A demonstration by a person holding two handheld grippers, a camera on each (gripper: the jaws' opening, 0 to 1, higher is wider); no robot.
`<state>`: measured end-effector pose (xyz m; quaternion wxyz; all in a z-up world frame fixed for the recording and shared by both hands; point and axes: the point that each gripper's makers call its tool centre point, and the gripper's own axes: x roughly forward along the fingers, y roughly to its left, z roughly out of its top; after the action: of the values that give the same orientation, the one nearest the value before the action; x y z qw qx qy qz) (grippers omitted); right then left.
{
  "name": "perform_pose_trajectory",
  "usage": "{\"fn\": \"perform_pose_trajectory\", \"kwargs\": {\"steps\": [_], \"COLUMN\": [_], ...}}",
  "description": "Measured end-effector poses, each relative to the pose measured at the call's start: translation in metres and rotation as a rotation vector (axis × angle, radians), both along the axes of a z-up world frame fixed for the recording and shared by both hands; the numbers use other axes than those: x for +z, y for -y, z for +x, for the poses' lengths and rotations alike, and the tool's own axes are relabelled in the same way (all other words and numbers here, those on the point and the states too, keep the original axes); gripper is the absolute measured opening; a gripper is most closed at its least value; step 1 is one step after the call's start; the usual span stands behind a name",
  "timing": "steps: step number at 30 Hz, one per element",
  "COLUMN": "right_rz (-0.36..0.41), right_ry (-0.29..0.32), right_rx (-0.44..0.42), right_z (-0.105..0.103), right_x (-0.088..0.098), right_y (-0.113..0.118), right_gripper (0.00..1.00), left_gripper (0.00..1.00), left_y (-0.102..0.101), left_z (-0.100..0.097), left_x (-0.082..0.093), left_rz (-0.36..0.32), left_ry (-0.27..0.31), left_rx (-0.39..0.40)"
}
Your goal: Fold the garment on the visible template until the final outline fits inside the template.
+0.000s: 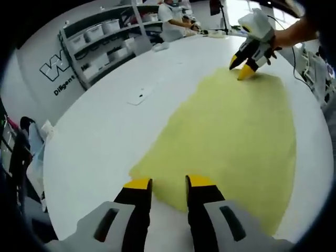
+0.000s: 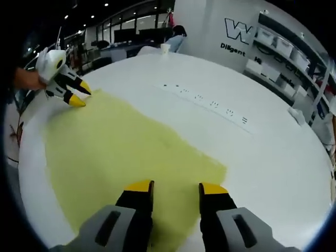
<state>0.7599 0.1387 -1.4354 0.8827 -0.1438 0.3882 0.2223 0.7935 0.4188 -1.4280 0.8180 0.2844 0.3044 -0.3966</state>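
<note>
Left gripper [image 1: 169,184] low at the near hem of the yellow garment [image 1: 231,142], jaws spread with a clear gap, yellow tips resting at or just over the cloth edge, nothing pinched between them. Right gripper [image 2: 176,188] the same story in its own view: jaws parted, hovering over the near edge of the cloth, holding nothing.

Across the fabric in the left gripper view, right gripper again at the far corner, gripped by a hand [image 1: 286,37], tips pointing down at the cloth; contact hard to call. Mirror picture in the right gripper view, with left gripper at the opposite corner, tips just at the fabric edge.

One garment, spread flat (a few soft wrinkles, no fold visible), lying on a big white table [image 2: 273,157]. Two grippers, four yellow tips in all.

Further out on the table: a row of small dark marks [image 2: 205,100] running along the white surface, a white cup [image 2: 165,48] near the far rim, a small flat paper [image 1: 140,96]. Beyond that, shelving with storage bins [image 1: 105,39], a wall with large lettering [image 2: 244,34], and a seated person [image 1: 173,18] at the far side of the table.
</note>
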Motion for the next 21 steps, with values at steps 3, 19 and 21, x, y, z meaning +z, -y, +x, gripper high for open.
{"fn": "perform_pose_trajectory", "kwargs": {"steps": [3, 19, 21], "right_rz": [0.016, 0.052, 0.056], "right_ry": [-0.003, 0.004, 0.010], "right_rx": [0.002, 0.070, 0.075], "right_z": [-0.007, -0.047, -0.052], "right_x": [0.000, 0.003, 0.002], "right_y": [-0.005, -0.039, -0.042], "right_gripper": [0.33, 0.40, 0.41], "left_gripper": [0.29, 0.28, 0.27], "left_y": [0.000, -0.002, -0.003], "left_z": [-0.010, -0.056, -0.059], "left_x": [0.000, 0.002, 0.002], "left_rz": [-0.005, 0.042, 0.039], "left_ry": [0.005, 0.026, 0.033], "left_rx": [-0.011, -0.070, -0.059]}}
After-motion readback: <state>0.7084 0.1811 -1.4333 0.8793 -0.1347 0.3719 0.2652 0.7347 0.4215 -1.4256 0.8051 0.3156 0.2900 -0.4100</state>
